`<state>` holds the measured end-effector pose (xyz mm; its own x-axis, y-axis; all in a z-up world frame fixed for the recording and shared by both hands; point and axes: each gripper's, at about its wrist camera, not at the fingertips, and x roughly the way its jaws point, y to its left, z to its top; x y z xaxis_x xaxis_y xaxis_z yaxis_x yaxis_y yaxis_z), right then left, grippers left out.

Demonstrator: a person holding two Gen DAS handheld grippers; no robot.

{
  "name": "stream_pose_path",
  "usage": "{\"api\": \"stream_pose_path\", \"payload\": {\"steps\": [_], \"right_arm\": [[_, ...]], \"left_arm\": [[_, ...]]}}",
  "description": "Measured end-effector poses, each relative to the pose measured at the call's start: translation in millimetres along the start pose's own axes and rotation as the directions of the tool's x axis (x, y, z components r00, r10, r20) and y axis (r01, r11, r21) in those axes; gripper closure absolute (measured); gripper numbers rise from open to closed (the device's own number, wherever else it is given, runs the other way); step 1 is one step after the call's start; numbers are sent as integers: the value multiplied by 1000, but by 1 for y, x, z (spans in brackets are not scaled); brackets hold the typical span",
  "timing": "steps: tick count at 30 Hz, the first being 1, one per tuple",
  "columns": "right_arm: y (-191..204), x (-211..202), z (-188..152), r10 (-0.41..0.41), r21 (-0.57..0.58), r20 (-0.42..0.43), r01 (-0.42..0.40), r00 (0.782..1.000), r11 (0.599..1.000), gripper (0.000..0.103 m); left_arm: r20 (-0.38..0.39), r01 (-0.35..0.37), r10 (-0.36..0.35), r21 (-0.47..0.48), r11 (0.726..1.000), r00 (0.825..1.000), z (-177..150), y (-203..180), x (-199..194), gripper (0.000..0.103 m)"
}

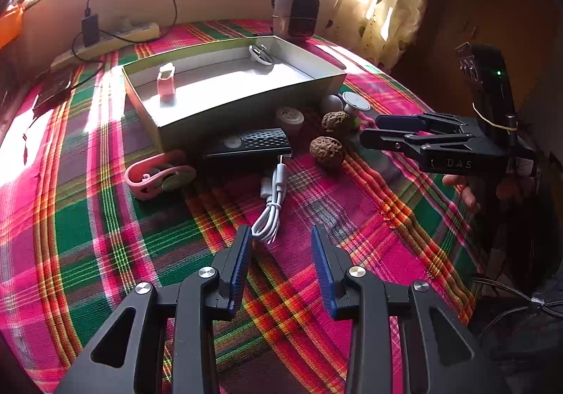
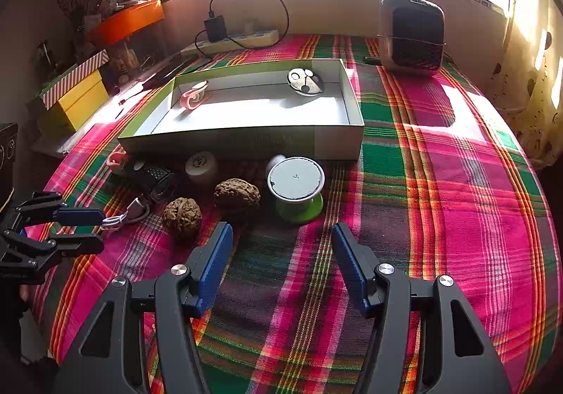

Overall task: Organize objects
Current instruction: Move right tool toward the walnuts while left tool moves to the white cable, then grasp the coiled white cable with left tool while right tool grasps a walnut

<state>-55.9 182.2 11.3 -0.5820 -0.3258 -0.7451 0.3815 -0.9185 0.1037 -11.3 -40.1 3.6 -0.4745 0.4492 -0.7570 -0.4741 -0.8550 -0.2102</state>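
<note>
pink clip (image 2: pixel 118 160) half hidden behind black remote (image 2: pixel 155 177).

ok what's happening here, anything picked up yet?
Nothing held yet. Both the left gripper and the right gripper hover open and empty over the plaid cloth. The open box already holds a pink item and a round metal piece. Two walnuts, a white cable, a black remote and a green-based disc lie outside it.
</note>
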Motion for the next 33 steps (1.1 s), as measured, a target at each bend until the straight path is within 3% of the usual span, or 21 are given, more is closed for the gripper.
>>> {"api": "stream_pose_path", "payload": {"steps": [3,14,23,30,33], "right_arm": [[6,1,0,11,-12,-5,-11,1000,1000,44],[34,7,-2,53,-83,-26,-55,998,995,44],[40,11,-3,54,-96,-40,-58,998,994,44],[43,13,-2,50,-103,-47,-55,998,993,44],[45,14,-2,52,-109,-51,-57,997,992,44]], "left_arm": [[-11,-13,13,28,1000,1000,2,-6,2,71],[4,-64,64,-51,997,998,19,-2,17,71],[-7,-173,173,-60,983,985,29,-6,27,71],[-10,-230,230,-37,973,973,28,-7,28,87],[-2,-208,208,-55,977,978,25,-3,25,87]]}}
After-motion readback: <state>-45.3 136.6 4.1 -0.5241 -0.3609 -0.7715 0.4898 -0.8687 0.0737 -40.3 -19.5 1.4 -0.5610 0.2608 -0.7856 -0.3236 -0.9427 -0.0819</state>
